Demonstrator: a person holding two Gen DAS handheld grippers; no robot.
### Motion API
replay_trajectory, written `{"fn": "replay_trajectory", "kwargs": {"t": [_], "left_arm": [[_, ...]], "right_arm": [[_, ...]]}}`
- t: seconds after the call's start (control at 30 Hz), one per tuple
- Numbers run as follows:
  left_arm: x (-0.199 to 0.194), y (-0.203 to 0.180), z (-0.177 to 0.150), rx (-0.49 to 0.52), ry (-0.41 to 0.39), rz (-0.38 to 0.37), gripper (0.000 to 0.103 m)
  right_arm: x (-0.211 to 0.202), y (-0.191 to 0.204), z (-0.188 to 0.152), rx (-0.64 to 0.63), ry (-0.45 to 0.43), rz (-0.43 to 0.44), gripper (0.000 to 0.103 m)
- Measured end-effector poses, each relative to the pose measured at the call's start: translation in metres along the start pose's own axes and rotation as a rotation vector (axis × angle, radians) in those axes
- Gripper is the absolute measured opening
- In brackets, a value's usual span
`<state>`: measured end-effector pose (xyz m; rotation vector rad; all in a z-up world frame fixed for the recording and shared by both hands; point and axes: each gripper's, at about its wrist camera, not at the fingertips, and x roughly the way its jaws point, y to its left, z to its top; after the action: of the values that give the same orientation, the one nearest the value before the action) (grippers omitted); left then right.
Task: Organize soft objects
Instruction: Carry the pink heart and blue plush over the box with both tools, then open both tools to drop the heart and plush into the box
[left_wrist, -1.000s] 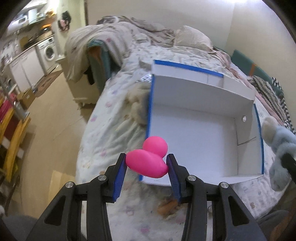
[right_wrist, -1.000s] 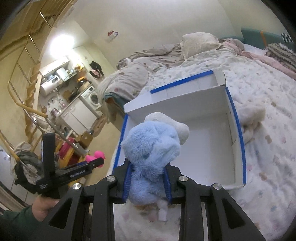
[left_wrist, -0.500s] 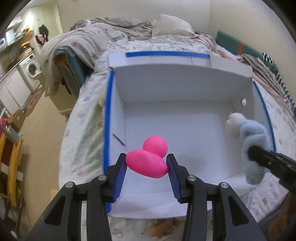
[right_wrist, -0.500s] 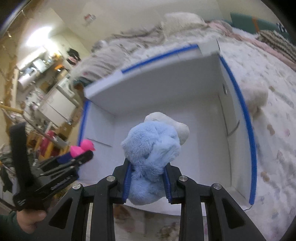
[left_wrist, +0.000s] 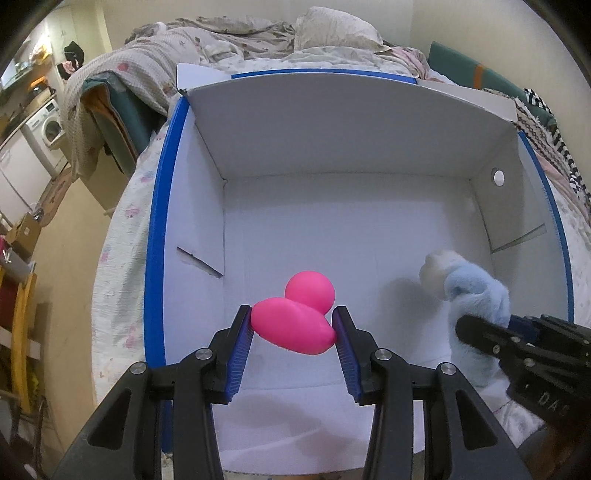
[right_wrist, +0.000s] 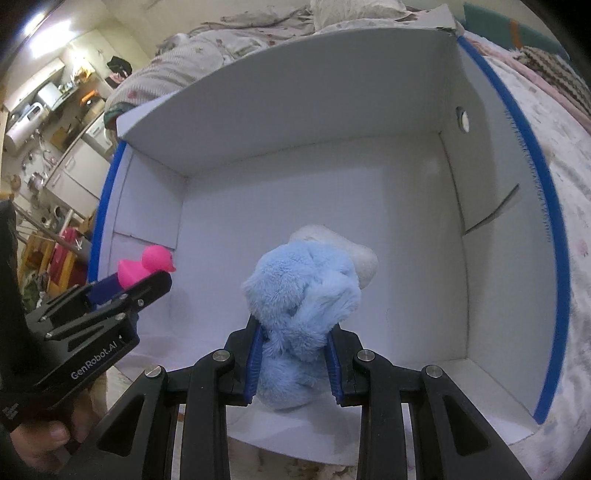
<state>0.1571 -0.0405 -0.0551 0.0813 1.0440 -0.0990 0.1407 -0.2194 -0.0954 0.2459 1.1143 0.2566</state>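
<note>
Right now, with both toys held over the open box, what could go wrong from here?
1. The left gripper and right gripper hang close together inside the white box; they could bump on release.
2. The pink rubber duck is round, so it may roll when dropped.
3. The blue plush toy is fluffy and could cling to the ridged pads when they part.

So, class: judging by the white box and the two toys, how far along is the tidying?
Done: nothing lies in the white box yet; its floor is bare.
In hand: the left gripper grips the pink duck and the right gripper the blue plush toy, both held over the box.
Left: releasing both toys inside.
</note>
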Motion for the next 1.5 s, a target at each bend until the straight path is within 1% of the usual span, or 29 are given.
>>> {"fn": "replay_trajectory", "kwargs": {"t": [0.13, 0.3, 0.4, 0.5, 0.53, 0.57, 0.7, 0.73, 0.77, 0.83, 0.9, 0.97, 1.0, 1.07, 1.13, 1.23, 1.27, 1.33, 1.37, 1.43, 1.5], "left_arm": [[0.004, -0.001, 0.001, -0.006, 0.002, -0.001, 0.04], [0.008, -0.007, 0.001, 0.013, 0.014, 0.006, 0.04], [0.012, -0.008, 0.001, 0.01, 0.03, 0.008, 0.04], [0.016, -0.008, 0.001, 0.004, 0.041, 0.009, 0.04], [0.017, -0.008, 0.0, -0.002, 0.048, 0.005, 0.04], [0.018, -0.007, -0.001, -0.005, 0.052, 0.0, 0.04], [0.013, -0.01, -0.002, 0.008, 0.032, 0.01, 0.041], [0.013, -0.01, -0.002, 0.012, 0.029, 0.009, 0.042], [0.012, -0.01, -0.002, 0.015, 0.028, 0.008, 0.045], [0.01, -0.009, -0.002, 0.012, 0.024, 0.01, 0.048], [0.008, -0.007, -0.002, 0.009, 0.017, 0.012, 0.052], [0.005, -0.006, -0.003, 0.012, 0.009, 0.012, 0.058], [0.003, -0.007, -0.004, 0.011, 0.005, 0.009, 0.059], [-0.001, -0.005, -0.004, 0.001, -0.005, 0.003, 0.059], [-0.005, -0.002, -0.004, -0.011, -0.011, -0.008, 0.059], [-0.009, 0.0, -0.002, -0.029, -0.012, -0.022, 0.061], [-0.011, 0.0, -0.002, -0.033, -0.017, -0.025, 0.063], [-0.015, 0.002, -0.001, -0.037, -0.025, -0.023, 0.064], [-0.017, 0.003, -0.001, -0.043, -0.03, -0.022, 0.064], [-0.021, 0.005, -0.002, -0.054, -0.035, -0.026, 0.064], [-0.025, 0.008, -0.003, -0.062, -0.043, -0.029, 0.064]], "right_arm": [[0.006, 0.001, 0.002, 0.0, 0.02, -0.008, 0.032], [0.013, 0.0, 0.003, 0.014, 0.05, -0.023, 0.032], [0.02, 0.005, 0.01, 0.021, 0.064, -0.023, 0.032], [0.022, 0.003, 0.011, 0.041, 0.07, -0.021, 0.035], [0.022, 0.002, 0.012, 0.045, 0.07, -0.024, 0.04], [0.021, 0.002, 0.013, 0.049, 0.067, -0.025, 0.049], [0.011, 0.002, 0.015, 0.057, 0.027, 0.0, 0.06], [0.009, 0.002, 0.016, 0.057, 0.016, 0.0, 0.067], [0.007, 0.002, 0.017, 0.059, 0.005, 0.002, 0.071], [0.003, 0.002, 0.018, 0.066, -0.012, 0.012, 0.073], [-0.001, 0.001, 0.018, 0.072, -0.025, 0.012, 0.078], [-0.005, -0.001, 0.019, 0.081, -0.045, 0.013, 0.088], [-0.007, -0.002, 0.019, 0.087, -0.054, 0.017, 0.092], [-0.012, -0.003, 0.02, 0.1, -0.074, 0.025, 0.103], [-0.015, -0.005, 0.019, 0.111, -0.089, 0.034, 0.103], [-0.023, -0.008, 0.016, 0.115, -0.131, 0.025, 0.103], [-0.026, -0.007, 0.015, 0.111, -0.15, 0.024, 0.103], [-0.031, -0.006, 0.013, 0.098, -0.183, 0.032, 0.103], [-0.032, -0.005, 0.011, 0.085, -0.195, 0.016, 0.103], [-0.032, -0.003, 0.007, 0.059, -0.195, -0.019, 0.103], [-0.033, -0.005, 0.004, 0.064, -0.186, -0.011, 0.103]]}}
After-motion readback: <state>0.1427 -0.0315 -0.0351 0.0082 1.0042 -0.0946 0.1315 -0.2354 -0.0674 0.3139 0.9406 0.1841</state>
